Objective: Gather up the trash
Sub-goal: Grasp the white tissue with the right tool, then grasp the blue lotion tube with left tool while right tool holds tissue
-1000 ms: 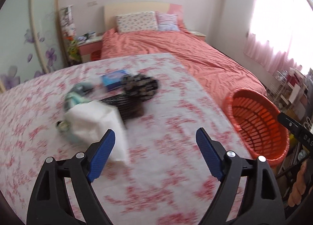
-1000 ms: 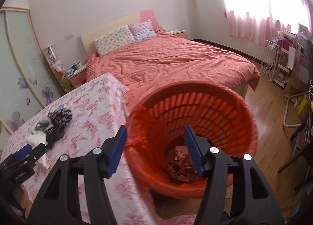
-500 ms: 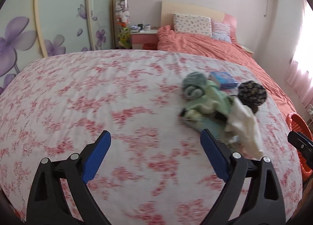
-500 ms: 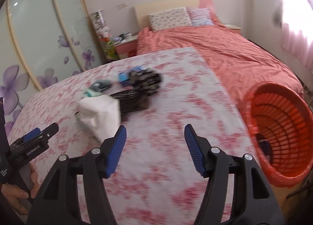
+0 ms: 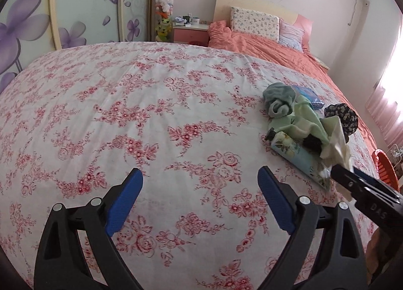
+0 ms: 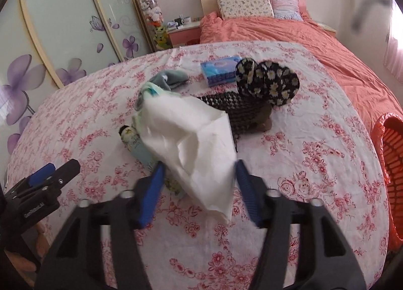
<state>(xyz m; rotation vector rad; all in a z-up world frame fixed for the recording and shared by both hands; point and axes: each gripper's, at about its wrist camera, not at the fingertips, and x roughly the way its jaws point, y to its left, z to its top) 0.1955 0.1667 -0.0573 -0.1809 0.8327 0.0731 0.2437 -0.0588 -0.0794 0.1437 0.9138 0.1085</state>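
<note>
- The crumpled white tissue lies on the flowered bedcover, at the near edge of a small heap of things, with its lower part between the blue pads of the right gripper.
- The right gripper's jaws are closing on either side of the tissue; the pads are blurred, so whether they already press on the paper is hard to say, though a gap seems to show at the left one.
- Just behind the tissue sits a flowered tube with a dark cap, partly covered by it.
- Further back are a pale green cloth, a grey-green rolled cloth, a dark woven piece, black daisy-print slippers and a blue tissue pack.
- The left gripper hangs over a bare stretch of the bedcover, well to the left of the heap, jaws wide apart with nothing between them.
- An orange basket stands off the right edge of the bedcover.
- Beyond is a bed with a coral quilt and two pillows.
</note>
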